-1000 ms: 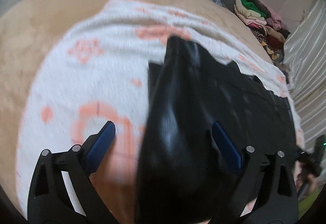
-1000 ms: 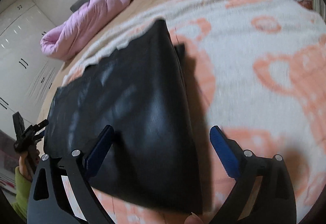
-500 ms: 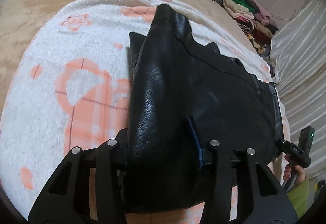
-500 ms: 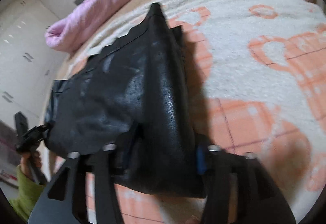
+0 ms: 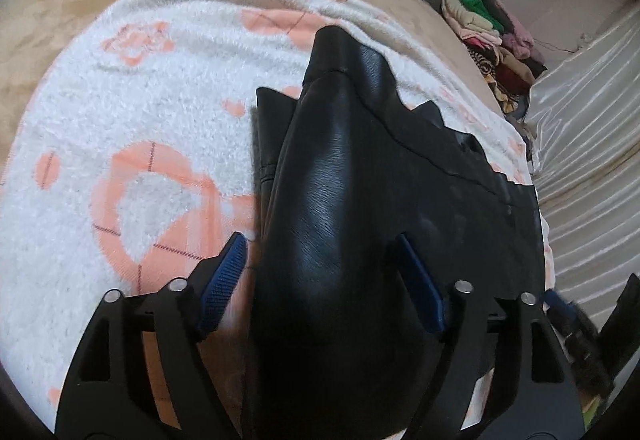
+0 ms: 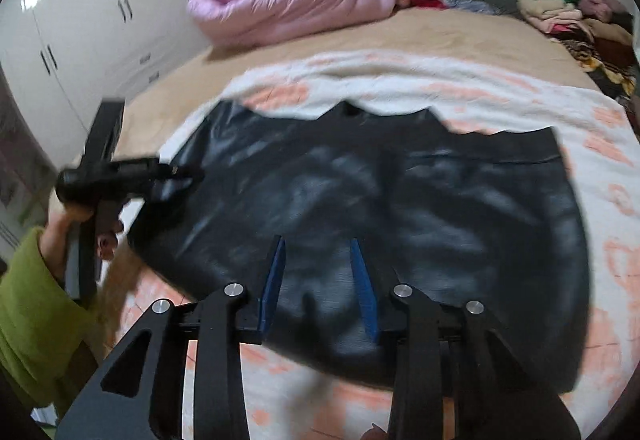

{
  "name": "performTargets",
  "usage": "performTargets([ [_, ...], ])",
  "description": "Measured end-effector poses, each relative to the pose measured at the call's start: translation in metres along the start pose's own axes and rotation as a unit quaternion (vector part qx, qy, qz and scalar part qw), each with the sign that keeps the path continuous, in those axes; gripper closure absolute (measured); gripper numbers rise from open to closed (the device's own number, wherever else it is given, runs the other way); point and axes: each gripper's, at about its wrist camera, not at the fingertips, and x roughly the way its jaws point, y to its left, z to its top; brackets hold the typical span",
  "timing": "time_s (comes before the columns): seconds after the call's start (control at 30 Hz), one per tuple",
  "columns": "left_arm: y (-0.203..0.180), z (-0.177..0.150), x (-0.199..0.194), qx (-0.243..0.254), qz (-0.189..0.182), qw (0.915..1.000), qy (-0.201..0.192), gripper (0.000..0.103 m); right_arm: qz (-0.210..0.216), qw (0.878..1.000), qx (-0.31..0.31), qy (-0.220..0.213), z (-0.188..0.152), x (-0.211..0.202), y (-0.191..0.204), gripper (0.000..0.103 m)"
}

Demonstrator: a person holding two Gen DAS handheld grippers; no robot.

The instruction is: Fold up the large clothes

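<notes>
A black leather garment [image 5: 360,176] lies folded on a white and orange towel blanket [image 5: 152,112] on the bed. In the left wrist view a folded ridge of it runs between the blue pads of my left gripper [image 5: 324,272], whose jaws stand wide open around it. In the right wrist view the garment [image 6: 400,192] spreads flat, and my right gripper [image 6: 320,260] hovers over its near edge with jaws partly open and nothing held. The left gripper [image 6: 120,172] shows at the garment's left corner there.
A pink quilted coat [image 6: 288,0] lies at the head of the tan bed. A pile of folded clothes [image 6: 560,4] sits at the far right corner. White wardrobes [image 6: 80,20] stand on the left. A pale curtain [image 5: 588,120] hangs beside the bed.
Both grippers were shut on the garment half a second ago and have opened. The right gripper has swung round and now faces the garment square on; the fold lies down on the blanket.
</notes>
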Motion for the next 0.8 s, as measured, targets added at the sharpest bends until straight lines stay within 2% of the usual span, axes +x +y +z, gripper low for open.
performTargets([
  [0.07,0.003,0.001,0.005,-0.003,-0.004,1.0,0.006,0.03,-0.019,0.999,-0.009,0.027,-0.005,0.017,0.009,0.085],
  [0.17,0.008,0.004,0.008,-0.019,-0.023,0.9995,0.001,0.036,-0.038,0.997,-0.009,0.065,-0.017,0.046,0.012,0.085],
  [0.2,0.01,0.004,0.007,-0.023,-0.03,0.9993,0.0,0.045,-0.04,0.997,-0.009,0.069,-0.02,0.053,0.01,0.085],
  [0.23,0.011,0.005,0.007,-0.028,-0.039,0.9988,-0.002,0.059,-0.036,0.997,0.0,0.069,-0.022,0.059,0.008,0.085],
  [0.27,0.009,0.006,0.007,-0.029,-0.042,0.9987,-0.004,0.061,-0.033,0.997,0.005,0.068,-0.024,0.06,0.006,0.084],
  [0.4,-0.008,0.007,-0.003,-0.003,-0.045,0.9989,-0.014,0.086,-0.018,0.998,0.01,0.067,-0.026,0.064,0.0,0.084],
  [0.47,-0.019,0.01,-0.015,0.013,-0.055,0.9981,-0.024,0.089,-0.011,0.996,0.007,0.084,-0.019,0.06,0.0,0.086],
  [0.5,-0.023,0.012,-0.021,0.019,-0.063,0.9973,-0.03,0.09,0.004,0.996,0.019,0.082,-0.007,0.055,-0.004,0.09],
  [0.53,-0.026,0.012,-0.026,0.023,-0.071,0.9967,-0.033,0.09,0.013,0.998,0.026,0.047,0.009,0.044,-0.007,0.094],
  [0.6,-0.037,0.014,-0.037,0.04,-0.079,0.9953,-0.039,0.09,-0.02,1.0,0.023,-0.006,0.043,0.036,-0.013,0.094],
  [0.67,-0.048,0.015,-0.043,0.057,-0.075,0.9947,-0.042,0.09,-0.023,0.999,0.03,-0.016,0.065,0.046,-0.021,0.094],
  [0.73,-0.057,0.016,-0.046,0.072,-0.069,0.9941,-0.043,0.09,-0.047,0.998,0.045,0.008,0.08,0.076,-0.034,0.094],
  [0.8,-0.061,0.017,-0.045,0.076,-0.065,0.9942,-0.04,0.09,-0.046,0.995,0.07,0.054,0.078,0.111,-0.047,0.095],
])
